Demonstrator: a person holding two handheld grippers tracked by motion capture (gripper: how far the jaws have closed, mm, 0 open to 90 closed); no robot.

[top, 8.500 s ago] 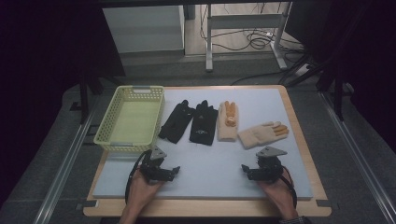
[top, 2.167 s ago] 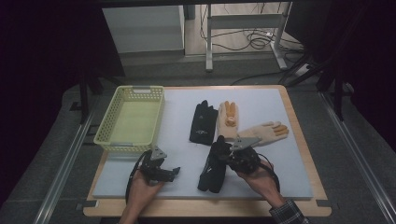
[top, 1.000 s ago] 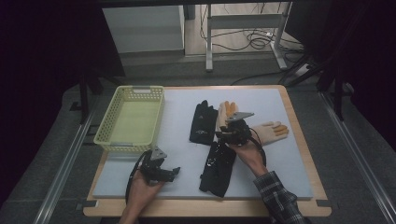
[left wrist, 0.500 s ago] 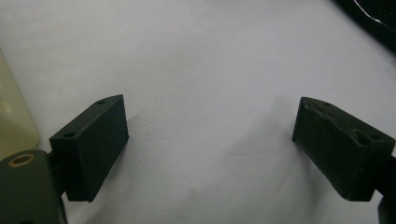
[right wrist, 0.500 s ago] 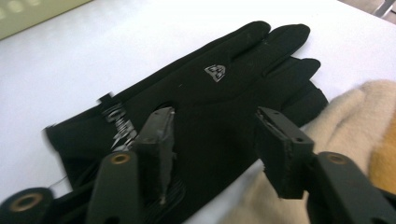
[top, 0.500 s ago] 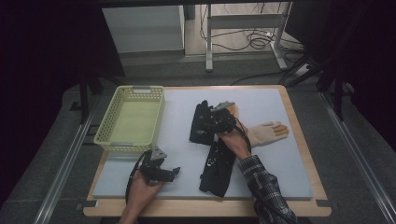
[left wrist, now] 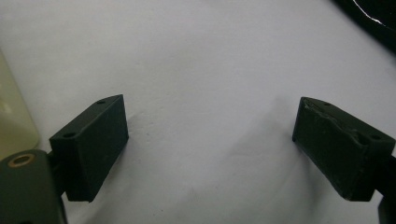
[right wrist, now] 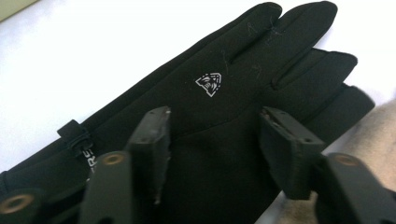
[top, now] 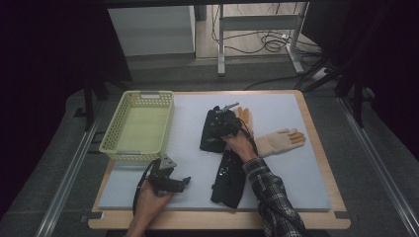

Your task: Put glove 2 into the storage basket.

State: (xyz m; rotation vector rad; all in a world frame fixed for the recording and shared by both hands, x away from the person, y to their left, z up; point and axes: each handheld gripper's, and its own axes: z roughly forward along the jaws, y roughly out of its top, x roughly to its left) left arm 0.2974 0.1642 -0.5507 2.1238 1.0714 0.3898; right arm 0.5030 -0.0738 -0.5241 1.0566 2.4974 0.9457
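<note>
Two black gloves lie on the surface: one (top: pixel 228 178) near the front edge, the other (top: pixel 212 129) at mid-surface beside the beige gloves (top: pixel 277 142). The right tool (top: pixel 221 122) hovers over the farther black glove (right wrist: pixel 224 107); its jaws have just been closing slightly, stand half open astride the back of the glove, and grip nothing. The left tool (top: pixel 184 180) rests wide open and empty near the front edge, close to the yellow basket (top: pixel 138 127). Risk: pads closing on flat fabric may slide off, or pinch only a thin fold that slips on lifting.
</note>
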